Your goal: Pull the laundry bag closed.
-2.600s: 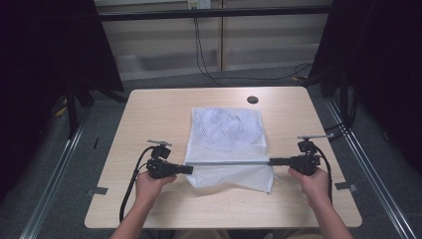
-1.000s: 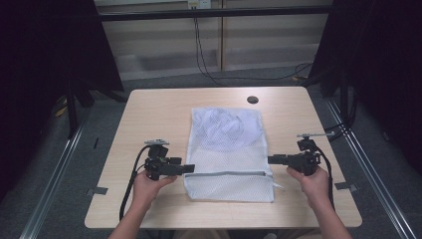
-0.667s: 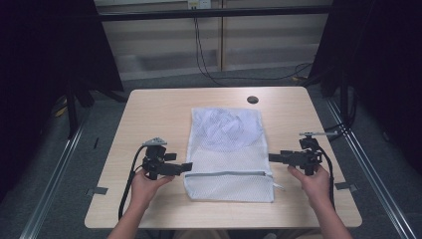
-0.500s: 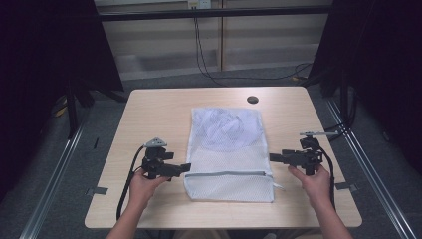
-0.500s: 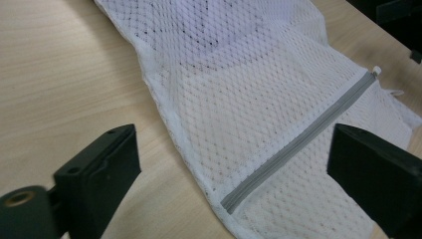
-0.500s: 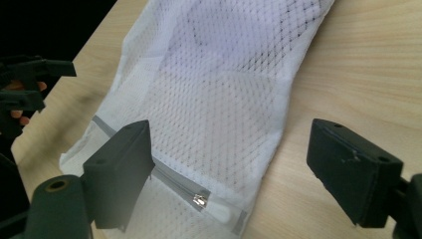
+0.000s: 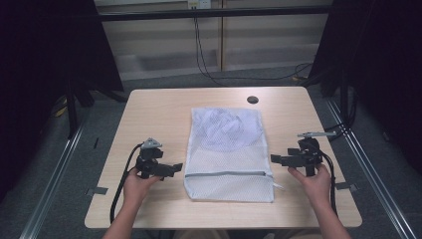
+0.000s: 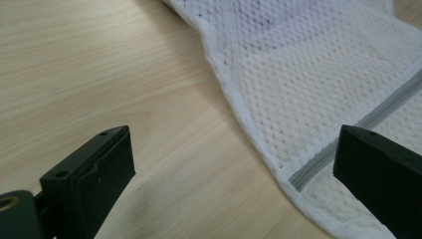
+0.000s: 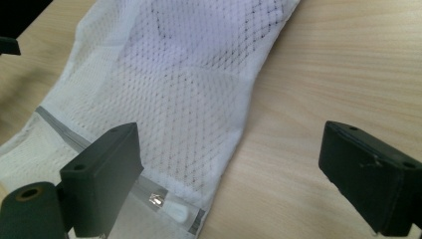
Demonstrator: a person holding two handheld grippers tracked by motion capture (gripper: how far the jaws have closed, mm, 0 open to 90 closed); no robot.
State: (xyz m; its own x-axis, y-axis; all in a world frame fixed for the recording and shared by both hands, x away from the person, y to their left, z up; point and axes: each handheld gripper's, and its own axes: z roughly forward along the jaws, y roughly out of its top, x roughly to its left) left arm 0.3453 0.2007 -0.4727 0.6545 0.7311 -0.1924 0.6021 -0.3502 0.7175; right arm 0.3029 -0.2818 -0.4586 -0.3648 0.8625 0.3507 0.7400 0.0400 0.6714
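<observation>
A: How far along is it?

B: By my reading, the laying-out is done: one white mesh laundry bag (image 7: pixel 228 155) lies flat mid-worktop (image 7: pixel 149 114), its zipper end toward the near edge, zipper (image 7: pixel 225 174) apparently closed. Any further handling remains.

A: And the tools?

B: Two. The left tool (image 7: pixel 175 169) and right tool (image 7: pixel 274 159) sit just beside the bag's side edges, jaws spread wide, holding nothing.
</observation>
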